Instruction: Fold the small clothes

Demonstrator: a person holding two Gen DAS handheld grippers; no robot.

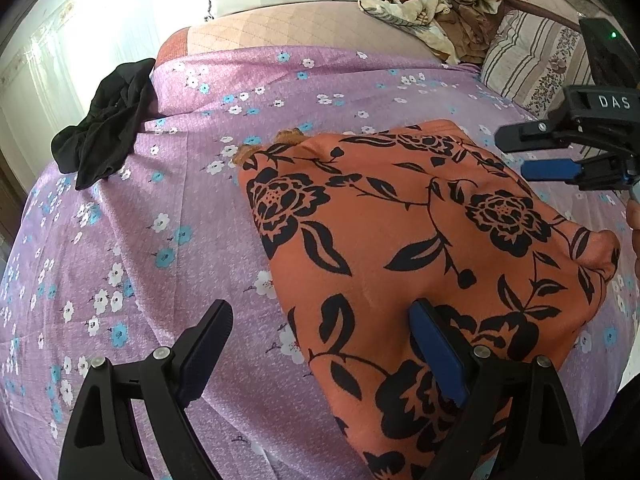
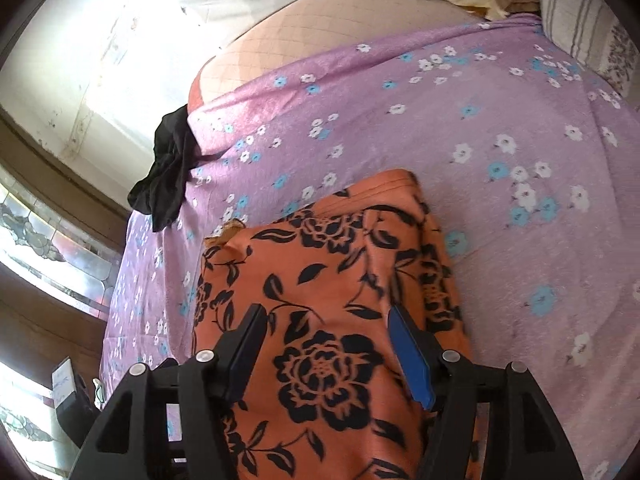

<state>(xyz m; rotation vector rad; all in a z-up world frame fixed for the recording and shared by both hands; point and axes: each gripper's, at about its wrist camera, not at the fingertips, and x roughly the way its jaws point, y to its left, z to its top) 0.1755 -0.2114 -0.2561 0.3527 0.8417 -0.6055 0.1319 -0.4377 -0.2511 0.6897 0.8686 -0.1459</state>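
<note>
Orange cloth (image 1: 424, 240): a small garment with a black flower print lies already doubled over on the purple bedsheet (image 1: 192, 200), near the front edge of the bed; a frayed tan corner pokes out at its far left.

Left gripper (image 1: 320, 344): its jaws stand wide apart and hold nothing; the blue finger sits over the near part of the cloth, the black finger over bare sheet.

Right gripper (image 2: 326, 340): it hovers over the cloth with a wide gap between its fingers and grips nothing; whether it touches the fabric cannot be told.

Stage: judged from the layers, the fold looks partly done, with an uneven bulge at the right corner.

Risk, slipping layers: the fabric looks thin and smooth, so a pinch on the top layer alone would likely drag it off the one below and undo the fold.

Risk, sheet caught: a low grasp could pick up the bedsheet along with the cloth.

Risk, lopsided fold: the bulged corner may skew the next crease.

Surroundings: a black garment (image 1: 104, 124) lies well apart at the bed's left edge; a flowered blanket (image 1: 432, 4) and striped pillow (image 1: 532, 64) sit at the far side.
</note>
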